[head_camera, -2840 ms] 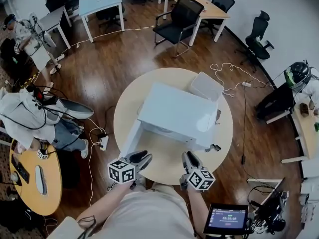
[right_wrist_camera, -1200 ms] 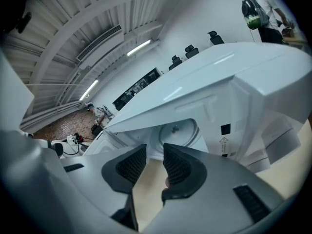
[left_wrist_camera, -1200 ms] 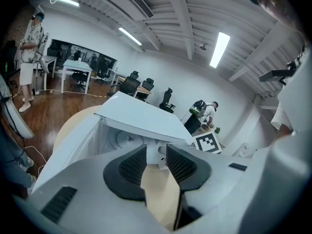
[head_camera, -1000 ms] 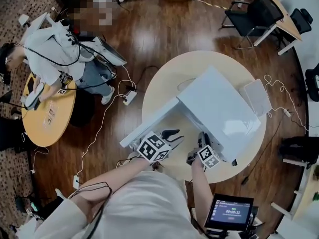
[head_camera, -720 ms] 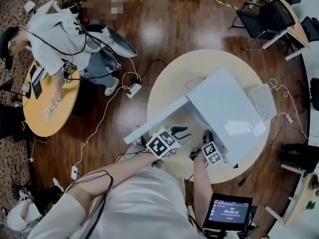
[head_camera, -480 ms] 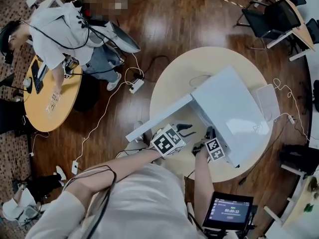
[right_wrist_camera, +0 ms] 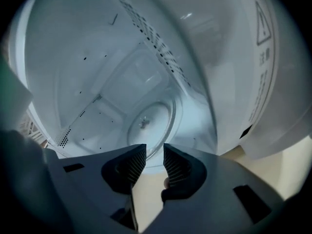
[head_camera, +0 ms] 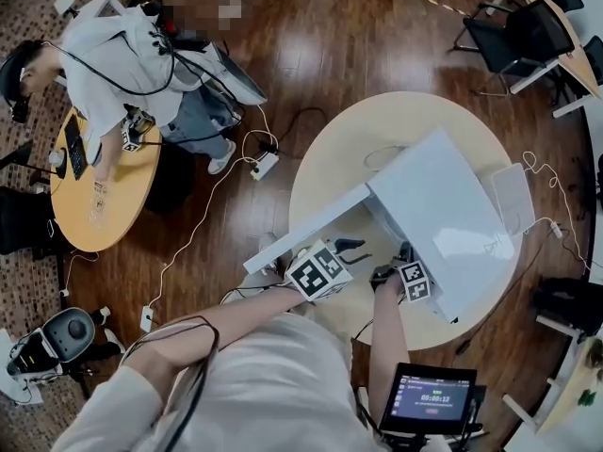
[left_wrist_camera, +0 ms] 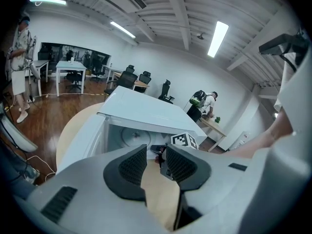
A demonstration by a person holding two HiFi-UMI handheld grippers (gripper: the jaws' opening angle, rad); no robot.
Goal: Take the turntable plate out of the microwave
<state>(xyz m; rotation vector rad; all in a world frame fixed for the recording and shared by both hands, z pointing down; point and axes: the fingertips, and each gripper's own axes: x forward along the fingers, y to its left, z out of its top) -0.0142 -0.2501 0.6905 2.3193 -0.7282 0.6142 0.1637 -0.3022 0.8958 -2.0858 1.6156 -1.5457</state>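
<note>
Right gripper (right_wrist_camera: 155,154), fingers (right_wrist_camera: 131,165) spread, empty; turntable plate (right_wrist_camera: 152,121) apparently just beyond its fingertips inside the microwave (right_wrist_camera: 92,57). Left gripper (left_wrist_camera: 155,154) likewise spread, empty.

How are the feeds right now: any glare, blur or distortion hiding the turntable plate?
Right gripper view: turntable plate clear though tilted, cavity walls bowed by the lens, corners dark, faint glare inside the microwave. Left gripper view: sharp, plate partly behind the jaws of the left gripper. Head view: heavy fisheye, microwave top hides the plate.

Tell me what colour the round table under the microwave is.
Pale beige round table, clearest in the head view.
</note>
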